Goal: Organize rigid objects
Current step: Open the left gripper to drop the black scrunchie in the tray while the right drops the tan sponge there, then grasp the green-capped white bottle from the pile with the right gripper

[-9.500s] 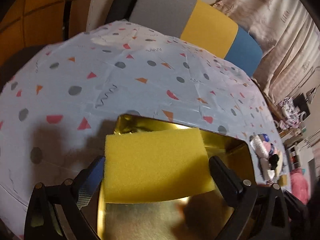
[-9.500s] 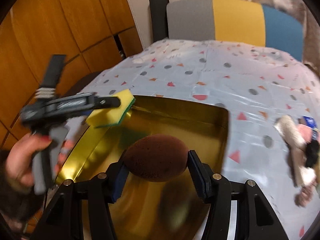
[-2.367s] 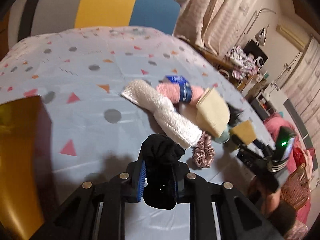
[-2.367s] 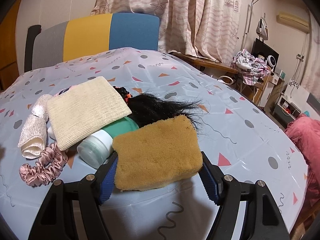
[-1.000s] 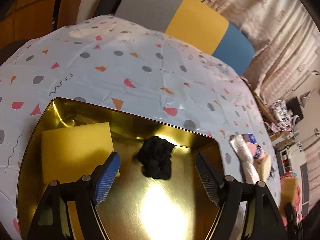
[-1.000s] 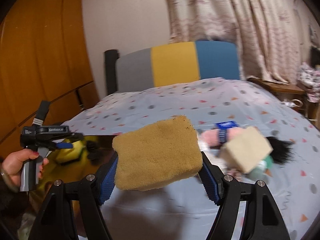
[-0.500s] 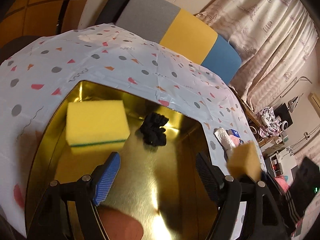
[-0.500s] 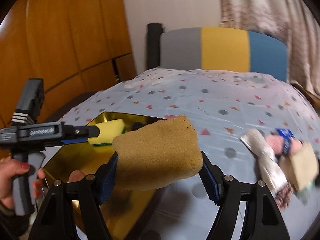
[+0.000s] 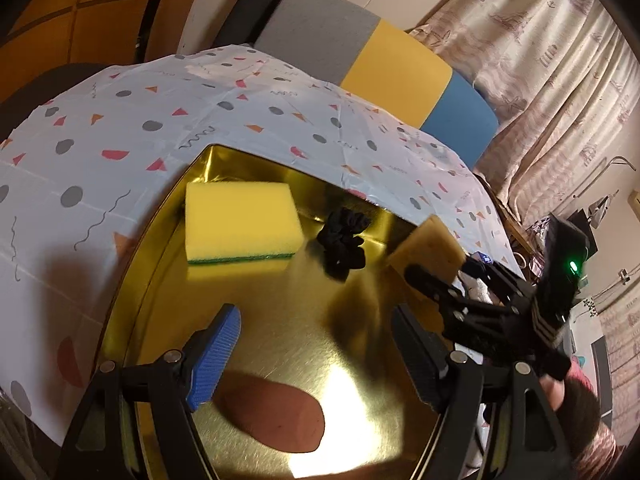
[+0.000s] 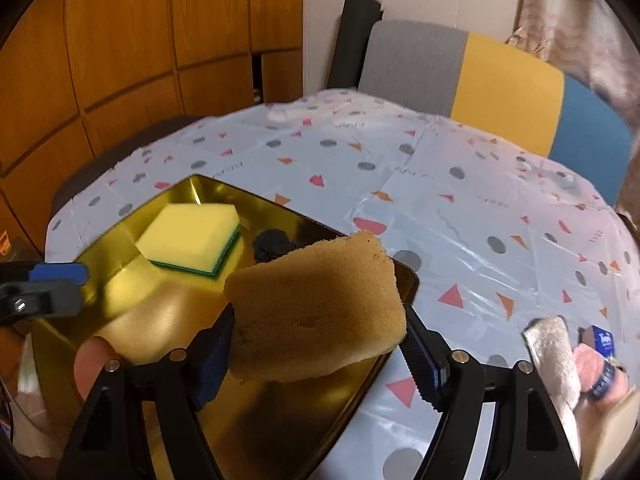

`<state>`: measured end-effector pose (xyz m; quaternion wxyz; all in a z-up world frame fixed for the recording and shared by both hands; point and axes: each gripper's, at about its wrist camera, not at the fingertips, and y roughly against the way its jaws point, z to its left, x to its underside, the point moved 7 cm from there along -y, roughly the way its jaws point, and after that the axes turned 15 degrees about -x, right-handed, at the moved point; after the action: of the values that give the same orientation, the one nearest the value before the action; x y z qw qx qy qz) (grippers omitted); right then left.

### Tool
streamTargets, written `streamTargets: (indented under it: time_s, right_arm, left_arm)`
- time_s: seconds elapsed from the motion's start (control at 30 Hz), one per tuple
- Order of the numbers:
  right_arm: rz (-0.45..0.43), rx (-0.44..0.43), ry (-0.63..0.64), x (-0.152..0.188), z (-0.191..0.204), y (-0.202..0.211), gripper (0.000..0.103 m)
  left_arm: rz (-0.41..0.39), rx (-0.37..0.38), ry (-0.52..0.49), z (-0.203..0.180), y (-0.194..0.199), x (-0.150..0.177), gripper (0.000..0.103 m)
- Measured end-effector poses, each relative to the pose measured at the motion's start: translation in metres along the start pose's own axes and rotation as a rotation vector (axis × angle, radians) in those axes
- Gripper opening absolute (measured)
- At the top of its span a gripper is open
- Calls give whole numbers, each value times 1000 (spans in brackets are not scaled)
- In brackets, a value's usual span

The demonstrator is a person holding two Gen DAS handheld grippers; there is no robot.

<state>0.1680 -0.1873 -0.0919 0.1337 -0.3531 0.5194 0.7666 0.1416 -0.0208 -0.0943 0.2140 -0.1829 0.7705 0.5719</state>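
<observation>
A gold tray (image 9: 160, 240) lies on the dotted tablecloth (image 9: 120, 120). In it are a yellow sponge (image 9: 240, 220) with a green underside, a black scrunchie (image 9: 344, 244) and a reddish-brown oval sponge (image 9: 276, 416). My left gripper (image 9: 314, 320) hangs open over the tray's near part with nothing between its fingers. My right gripper (image 10: 318, 320) is over the tray's right rim (image 10: 408, 280). Its jaws are opening, and a tan sponge (image 10: 316, 308) sits tilted and loose between them. In the left wrist view, that tan sponge (image 9: 428, 248) and the right gripper (image 9: 444, 268) come in from the right.
Right of the tray lie a white towel roll (image 10: 552, 356) and a pink roll with a blue band (image 10: 596, 368). A grey, yellow and blue chair back (image 9: 396, 72) stands behind the table. Wooden panels (image 10: 120, 60) stand at the left and curtains (image 9: 540, 60) at the right.
My right gripper has carried the tan sponge leftward from the pile to the tray's right rim, and the sponge now tilts between the jaws. My left gripper has drawn back over the tray.
</observation>
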Motion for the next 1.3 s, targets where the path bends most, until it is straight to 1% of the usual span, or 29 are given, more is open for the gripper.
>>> streamTargets:
  time_s: [0.03, 0.07, 0.13, 0.23, 0.3, 0.4, 0.5, 0.6, 0.8, 0.97, 1.13, 1.2, 1.3]
  right_arm:
    - [10, 0, 0, -1, -1, -4, 83]
    - [15, 19, 6, -1, -3, -6, 91]
    - [9, 61, 15, -2, -7, -6, 96]
    - [-16, 87, 7, -5, -11, 1, 97]
    - [-52, 111, -2, -8, -14, 12, 97]
    - [-106, 117, -19, -12, -15, 32, 101]
    - [-147, 124, -34, -14, -15, 53, 103]
    - [-171, 121, -70, -9, -12, 67, 103]
    - [-175, 87, -155, 24, -9, 80, 103]
    - [-175, 107, -172, 52, -12, 93, 103]
    - [-181, 80, -295, 88, -29, 107, 103]
    - [-178, 85, -333, 105, -36, 111, 103]
    - [-174, 115, -364, 126, -47, 118, 101]
  left_arm:
    - [2, -2, -2, 1, 0, 1, 78]
    - [5, -2, -3, 1, 0, 2, 78]
    - [7, -5, -5, 2, 0, 4, 78]
    - [10, -10, -5, 2, -1, 5, 78]
    - [7, -7, -5, 1, 0, 5, 78]
    - [7, -6, -12, -3, -1, 5, 78]
    - [10, 3, -26, -11, -1, 8, 78]
    - [12, 17, -46, -19, 0, 11, 78]
    - [14, 29, -84, -35, 3, 18, 78]
    - [12, 45, -109, -49, 4, 26, 78]
    - [-17, 97, -140, -77, 12, 40, 78]
    - [-17, 120, -177, -95, 14, 48, 78]
    - [-9, 135, -231, -116, 15, 57, 78]
